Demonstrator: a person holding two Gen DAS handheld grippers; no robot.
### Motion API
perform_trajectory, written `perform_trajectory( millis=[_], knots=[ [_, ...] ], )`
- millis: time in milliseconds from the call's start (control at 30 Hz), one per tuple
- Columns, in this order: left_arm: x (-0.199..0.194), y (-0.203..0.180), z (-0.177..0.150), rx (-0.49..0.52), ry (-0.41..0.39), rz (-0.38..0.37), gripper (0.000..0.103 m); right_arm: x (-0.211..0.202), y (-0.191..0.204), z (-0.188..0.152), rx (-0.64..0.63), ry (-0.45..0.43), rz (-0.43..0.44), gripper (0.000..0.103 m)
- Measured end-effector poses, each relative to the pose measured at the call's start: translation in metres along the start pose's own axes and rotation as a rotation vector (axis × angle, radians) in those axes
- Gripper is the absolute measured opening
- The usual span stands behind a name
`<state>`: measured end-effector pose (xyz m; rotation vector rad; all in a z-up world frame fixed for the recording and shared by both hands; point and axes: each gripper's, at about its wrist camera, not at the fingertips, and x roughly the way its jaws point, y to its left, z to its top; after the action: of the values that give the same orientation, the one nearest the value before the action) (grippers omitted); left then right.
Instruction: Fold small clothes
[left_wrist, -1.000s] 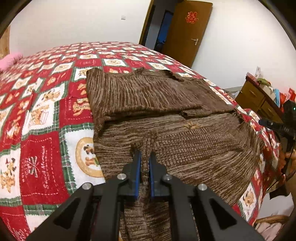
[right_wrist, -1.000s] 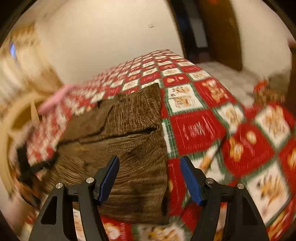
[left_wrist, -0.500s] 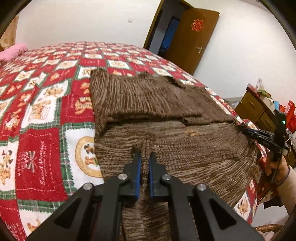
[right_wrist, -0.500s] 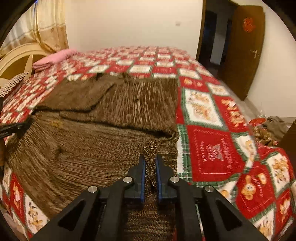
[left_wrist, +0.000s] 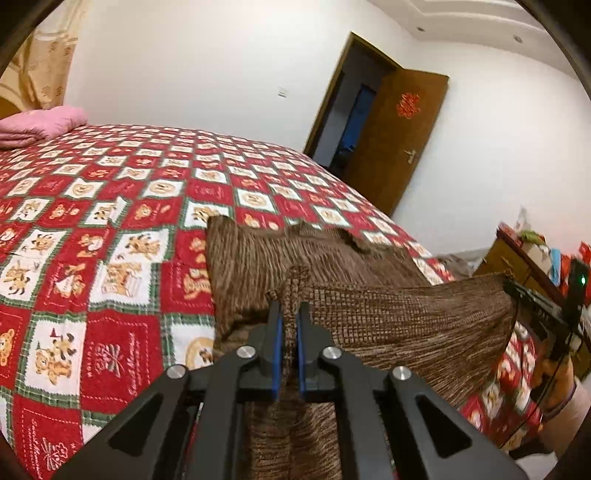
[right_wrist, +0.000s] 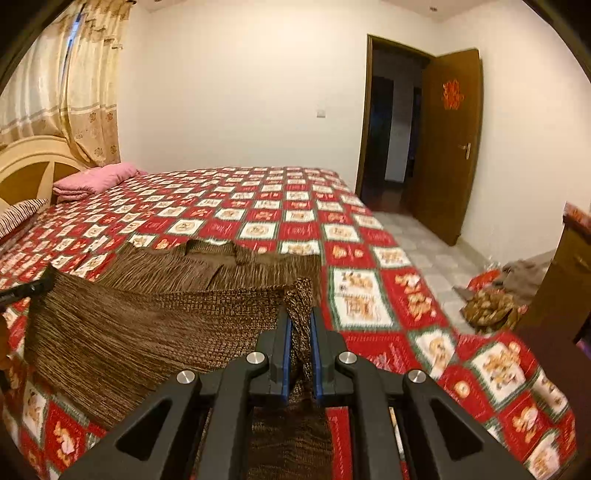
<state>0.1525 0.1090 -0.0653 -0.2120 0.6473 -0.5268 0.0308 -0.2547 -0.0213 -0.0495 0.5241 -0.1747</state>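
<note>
The brown knitted sweater (left_wrist: 388, 325) lies on the bed (left_wrist: 110, 229), which is covered by a red, white and green patchwork bedspread with bear motifs. The sweater's far part rests flat on the bedspread, with the sleeves folded across it. Its near hem is raised off the bed and stretched in a taut line between the two grippers.

The left gripper (left_wrist: 290, 321) has its jaws clamped on one corner of the hem; a bunch of knit stands up between the blue pads. The right gripper (right_wrist: 298, 325) has its jaws clamped on the opposite hem corner, with fabric pinched between the pads and hanging below them. In the left wrist view, the right gripper appears at the far end of the raised hem, with the person's hand (left_wrist: 554, 376) behind it.

A pink folded blanket (right_wrist: 96, 179) sits at the head end of the bed, near the headboard (right_wrist: 33, 166). Beyond the bed's foot end, a brown door (right_wrist: 447, 147) stands open. A wooden dresser (left_wrist: 509, 258) stands against the wall on the door's side of the bed.
</note>
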Motion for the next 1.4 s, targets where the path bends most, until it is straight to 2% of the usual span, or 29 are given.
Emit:
perform_trajectory(
  millis=[133,233,500,800,1067,1167,1233,1333,1400],
  knots=[
    [0.006,0.0,0.002,-0.013,-0.003,0.043,0.006,0.011,0.003,0.005,-0.007,0.007,-0.024,0.009],
    [0.014,0.003,0.005,-0.035,0.009,0.045,0.006,0.023,0.005,0.006,-0.017,0.02,-0.03,0.009],
    [0.047,0.018,0.04,-0.094,0.014,0.069,0.006,0.062,0.0,0.037,-0.036,0.02,-0.041,0.009],
    [0.097,0.038,0.078,-0.145,0.025,0.096,0.006,0.138,-0.003,0.073,-0.018,0.062,-0.036,0.008],
    [0.152,0.049,0.11,-0.135,0.024,0.136,0.006,0.214,-0.005,0.088,-0.022,0.089,-0.082,0.008],
    [0.174,0.052,0.107,-0.135,0.052,0.18,0.006,0.244,-0.007,0.082,-0.012,0.122,-0.094,0.008],
    [0.191,0.059,0.097,-0.143,0.088,0.232,0.006,0.261,-0.008,0.074,-0.004,0.156,-0.073,0.008],
    [0.204,0.072,0.085,-0.213,0.149,0.252,0.007,0.286,-0.006,0.06,-0.008,0.243,-0.041,0.009],
    [0.201,0.074,0.087,-0.225,0.145,0.256,0.011,0.293,-0.007,0.059,-0.002,0.279,-0.03,0.01]
  ],
)
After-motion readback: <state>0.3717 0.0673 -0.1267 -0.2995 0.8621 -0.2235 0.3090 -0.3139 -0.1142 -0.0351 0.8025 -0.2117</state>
